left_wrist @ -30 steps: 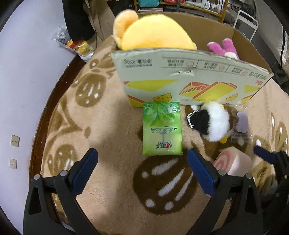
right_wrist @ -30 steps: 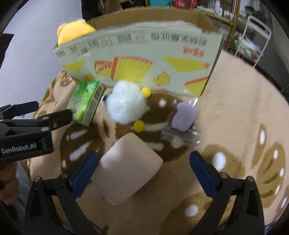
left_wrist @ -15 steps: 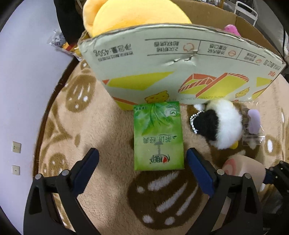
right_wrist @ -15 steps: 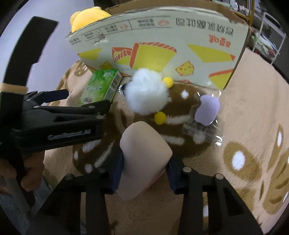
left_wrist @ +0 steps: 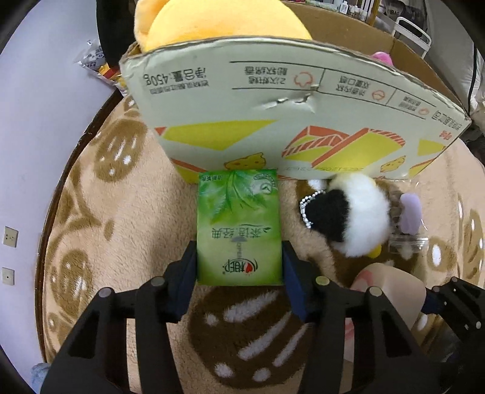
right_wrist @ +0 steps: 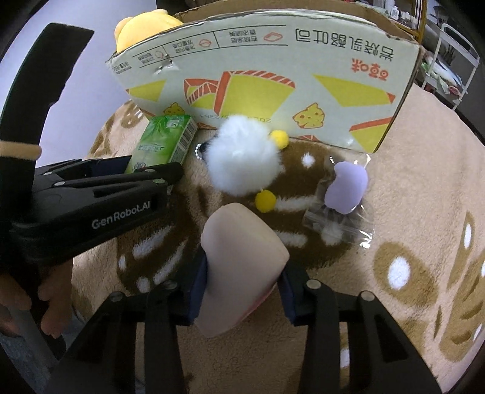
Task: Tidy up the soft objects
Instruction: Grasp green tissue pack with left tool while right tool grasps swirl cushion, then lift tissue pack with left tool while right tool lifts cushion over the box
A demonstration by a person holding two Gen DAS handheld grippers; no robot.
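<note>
Green tissue pack: the soft green plastic-wrapped tissue pack (left_wrist: 238, 230) lies flat on the beige-and-brown plush rug (left_wrist: 127, 230), its far end touching the front wall of the printed cardboard box (left_wrist: 272, 121). Judged light and squashy with a slick wrapper; best taken across its two long sides near the end away from the box.
Left claw: left claw (left_wrist: 238, 280) is narrowed onto the pack, one blue pad against each long side at that end. It holds the pack, which is not yet lifted.
Pink foam block: the pale pink rounded foam block (right_wrist: 242, 257) sits on the rug in front of the box, to the right of the pack. Judged very light and springy; a firm squeeze will dent it.
Right claw: right claw (right_wrist: 242, 282) is closed on the block's two sides.
Other items before the box: white fluffy pompom toy (right_wrist: 245, 157) with yellow balls; lilac soft figure (right_wrist: 345, 188) in a clear bag.
Inside the box: large yellow plush toy (left_wrist: 224, 21).
Risk: wrapper may slip if grip is light.
</note>
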